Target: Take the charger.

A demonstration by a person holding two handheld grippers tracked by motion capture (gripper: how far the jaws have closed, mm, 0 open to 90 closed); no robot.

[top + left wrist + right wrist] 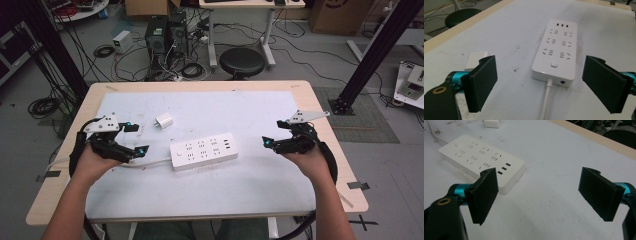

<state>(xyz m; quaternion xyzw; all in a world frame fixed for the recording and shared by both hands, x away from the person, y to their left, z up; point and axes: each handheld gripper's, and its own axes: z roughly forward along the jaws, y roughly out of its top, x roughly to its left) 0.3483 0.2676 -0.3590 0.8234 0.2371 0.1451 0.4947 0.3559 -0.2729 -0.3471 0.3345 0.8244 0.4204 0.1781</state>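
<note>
A white power strip (203, 151) lies flat in the middle of the white mat (240, 110), sockets up, and its white cable (150, 163) runs off to the left. A small white plug adapter (163, 121) sits a little behind the strip's left end. My left gripper (136, 138) hovers open just left of the strip. In the left gripper view the strip (557, 47) lies ahead between the spread jaws and the adapter (475, 60) peeks past the left jaw. My right gripper (274, 133) is open to the right of the strip (479, 157), holding nothing.
The mat covers a light wooden table (320, 115). A black round stool (242, 62) stands just beyond the far edge. Computer cases (157, 32) and tangled cables lie on the floor behind, and black frame posts (370, 55) rise at both sides.
</note>
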